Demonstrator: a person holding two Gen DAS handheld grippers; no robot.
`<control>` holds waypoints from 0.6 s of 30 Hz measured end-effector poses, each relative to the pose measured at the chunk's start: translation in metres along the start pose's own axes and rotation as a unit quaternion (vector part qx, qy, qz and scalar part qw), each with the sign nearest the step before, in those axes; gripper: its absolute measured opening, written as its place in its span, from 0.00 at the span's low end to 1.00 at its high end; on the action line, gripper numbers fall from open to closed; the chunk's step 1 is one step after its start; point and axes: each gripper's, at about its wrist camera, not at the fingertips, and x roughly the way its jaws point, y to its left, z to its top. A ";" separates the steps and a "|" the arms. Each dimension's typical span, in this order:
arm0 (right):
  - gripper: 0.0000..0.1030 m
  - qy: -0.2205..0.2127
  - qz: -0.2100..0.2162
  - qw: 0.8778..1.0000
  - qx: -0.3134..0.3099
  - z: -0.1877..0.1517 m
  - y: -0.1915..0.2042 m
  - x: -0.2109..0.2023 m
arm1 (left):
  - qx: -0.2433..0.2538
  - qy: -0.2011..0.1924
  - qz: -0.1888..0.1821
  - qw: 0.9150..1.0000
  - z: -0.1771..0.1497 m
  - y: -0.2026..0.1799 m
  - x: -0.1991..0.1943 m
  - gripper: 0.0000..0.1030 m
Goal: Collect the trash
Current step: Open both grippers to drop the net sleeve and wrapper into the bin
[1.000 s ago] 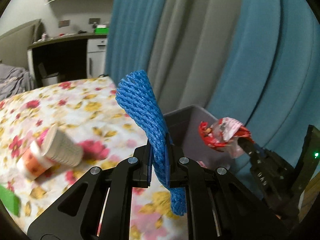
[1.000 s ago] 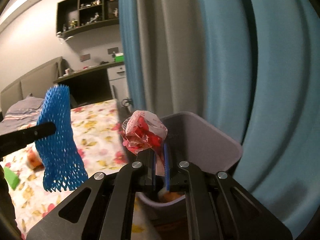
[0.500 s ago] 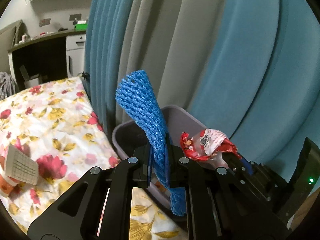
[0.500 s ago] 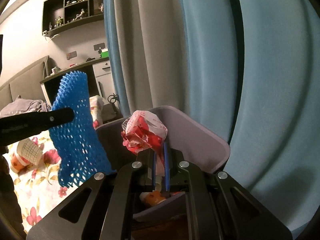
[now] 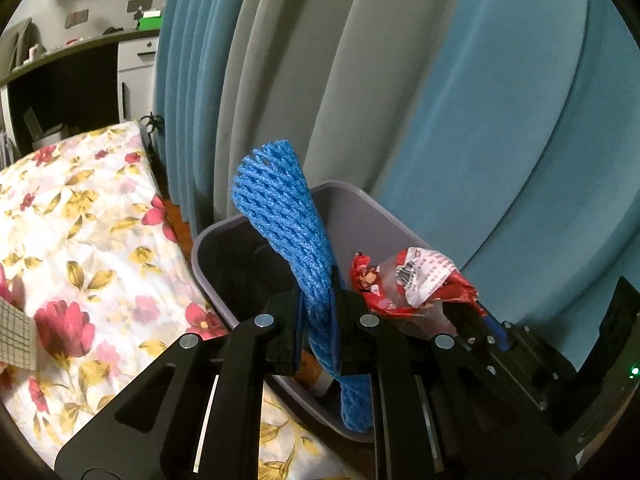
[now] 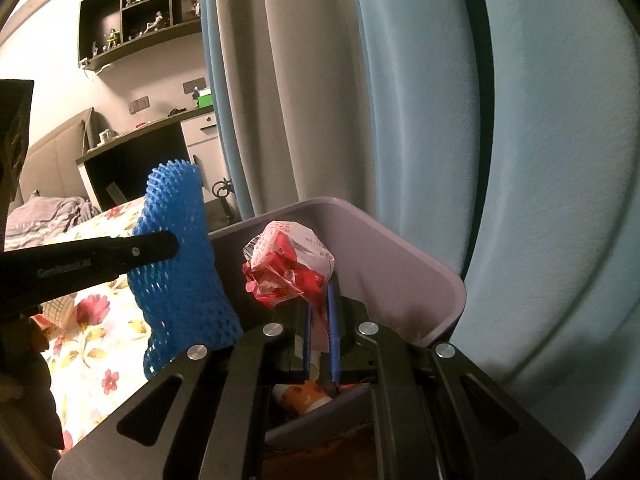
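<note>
Both pieces of trash hang over the bin [image 6: 432,280] at lower centre: the left gripper [image 5: 318,308] is clamped on the blue foam net [image 5: 280,216], the right gripper [image 6: 318,324] on the red wrapper [image 6: 288,268]. Next, I'd judge, both jaws let go so the pieces drop in.

curtains: blue and grey panels [image 5: 400,100], hanging in folds, filling the background
bedspread: floral, red and yellow on white [image 5: 80,240], lower left
desk: dark top [image 6: 140,132], white drawer unit [image 6: 200,136] at its curtain end
green box: on the desk [image 6: 205,98]
wall shelf: dark cubbies, small figurines inside [image 6: 140,8]
headboard: grey, padded [image 6: 52,156]
</note>
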 end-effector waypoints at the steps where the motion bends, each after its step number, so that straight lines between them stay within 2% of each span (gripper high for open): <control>1: 0.09 0.000 0.001 1.000 0.002 0.000 0.000 0.001 | 0.001 0.001 -0.003 1.000 0.000 0.000 0.001 0.13; 2: 0.12 0.001 0.004 1.000 0.002 0.001 0.000 0.001 | 0.004 0.000 -0.009 1.000 0.000 -0.001 0.001 0.16; 3: 0.18 0.001 0.004 1.000 0.002 0.001 -0.001 0.002 | 0.007 -0.001 -0.008 1.000 -0.001 -0.001 0.000 0.31; 4: 0.23 0.000 0.002 1.000 0.002 0.000 -0.001 0.002 | 0.008 -0.007 -0.002 1.000 -0.002 0.000 -0.003 0.57; 5: 0.32 -0.003 0.001 1.000 0.003 0.000 -0.002 0.001 | 0.004 -0.017 0.004 1.000 -0.002 0.002 -0.006 0.68; 6: 0.35 -0.005 0.002 1.000 0.004 0.000 -0.003 0.000 | -0.001 -0.035 0.014 0.999 -0.003 0.004 -0.012 0.79; 8: 0.35 -0.008 -0.001 1.000 0.003 -0.001 -0.004 -0.003 | 0.001 -0.049 0.024 0.999 -0.005 0.006 -0.020 0.85; 11: 0.42 -0.013 -0.001 1.000 0.010 -0.001 -0.007 -0.010 | 0.000 -0.064 0.045 0.997 -0.009 0.011 -0.033 0.92; 18: 0.68 -0.040 -0.004 0.999 0.012 0.002 -0.004 -0.029 | -0.016 -0.091 0.092 0.991 -0.028 0.033 -0.068 0.94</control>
